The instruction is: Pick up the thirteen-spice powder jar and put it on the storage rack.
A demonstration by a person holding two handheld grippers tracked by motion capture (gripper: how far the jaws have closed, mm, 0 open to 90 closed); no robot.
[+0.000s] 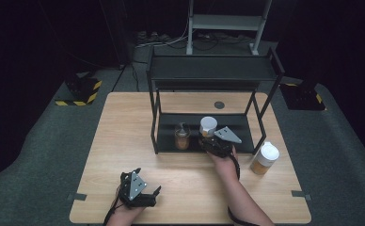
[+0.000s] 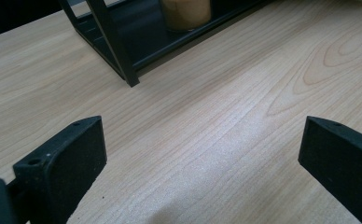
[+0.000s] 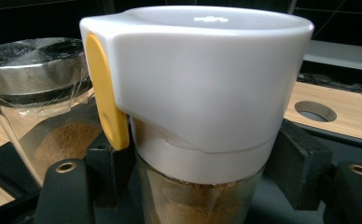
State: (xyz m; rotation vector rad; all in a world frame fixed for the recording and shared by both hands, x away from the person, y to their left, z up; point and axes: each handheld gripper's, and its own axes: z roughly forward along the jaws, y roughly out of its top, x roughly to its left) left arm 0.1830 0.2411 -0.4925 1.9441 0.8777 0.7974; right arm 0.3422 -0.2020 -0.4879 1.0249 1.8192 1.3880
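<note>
Right tongs, centre of the high view, are clamped on a white-lidded spice jar at the lower shelf of the black rack. In the right gripper view both jaws press the glass body just below the jar's white cap, which carries a yellow tab on its left side. The jar holds brown powder. A 2nd jar with a metal lid stands just beside it, to its left, on the same shelf. A 3rd jar, white-lidded, stands on the bench right of the rack. Left tongs, lower left of the high view, stand apart over bare bench, holding nothing.
</note>
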